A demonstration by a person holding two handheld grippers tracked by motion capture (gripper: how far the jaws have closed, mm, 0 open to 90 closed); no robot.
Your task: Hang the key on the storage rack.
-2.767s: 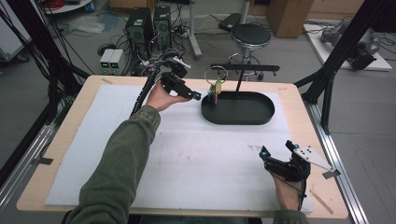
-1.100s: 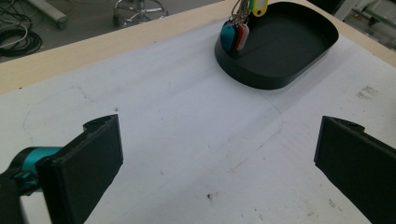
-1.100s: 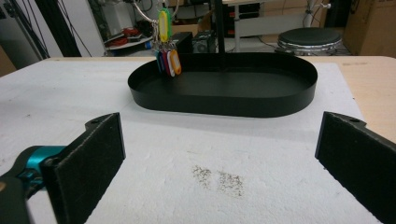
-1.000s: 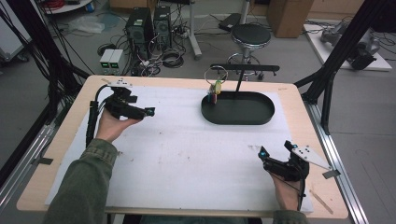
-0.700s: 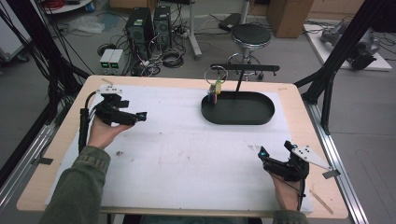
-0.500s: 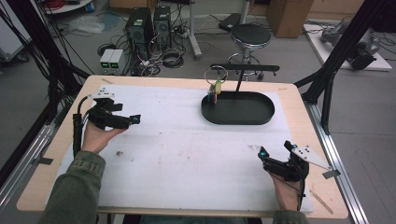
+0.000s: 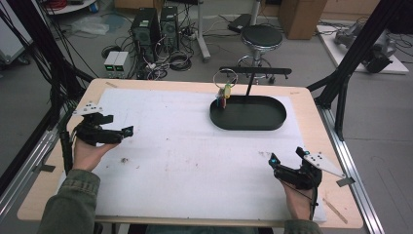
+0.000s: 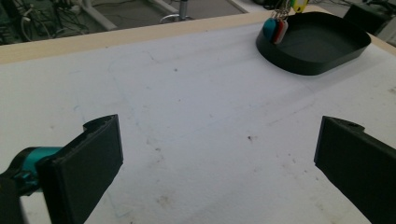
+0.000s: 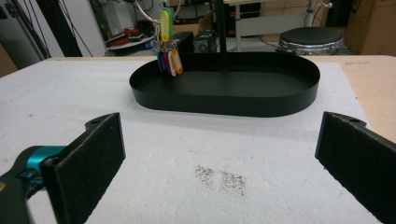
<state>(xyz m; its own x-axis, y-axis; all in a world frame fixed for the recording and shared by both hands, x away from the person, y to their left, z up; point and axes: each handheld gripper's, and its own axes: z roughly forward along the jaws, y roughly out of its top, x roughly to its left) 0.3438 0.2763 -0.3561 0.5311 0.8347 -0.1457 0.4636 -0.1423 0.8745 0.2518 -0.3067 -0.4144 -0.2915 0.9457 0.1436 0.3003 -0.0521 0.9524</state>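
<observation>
Left gripper (image 7: 127,130) at the left edge of the tabletop (image 7: 195,87), held over the white sheet (image 7: 185,151), fingers (image 8: 88,163) spread wide with nothing between them. Right gripper (image 7: 273,162) near the front right corner, also over the sheet, fingers (image 9: 88,158) likewise wide apart and empty.

Between and beyond both, toward the far right of the tabletop: black oval tray (image 7: 263,124), shallow-walled. Rising from it, a black post with a crossbar (image 7: 255,71) on top. Hanging from a metal ring (image 7: 228,77) at the crossbar's left end, a bunch of key tags (image 7: 224,95), dangling at the tray's left end. Tags in yellow-green, orange, red and blue (image 9: 167,56); white label windows visible, no writing legible on any. Both grippers well apart from tray and tags.

A few dark smudges on the sheet (image 9: 222,179).
</observation>
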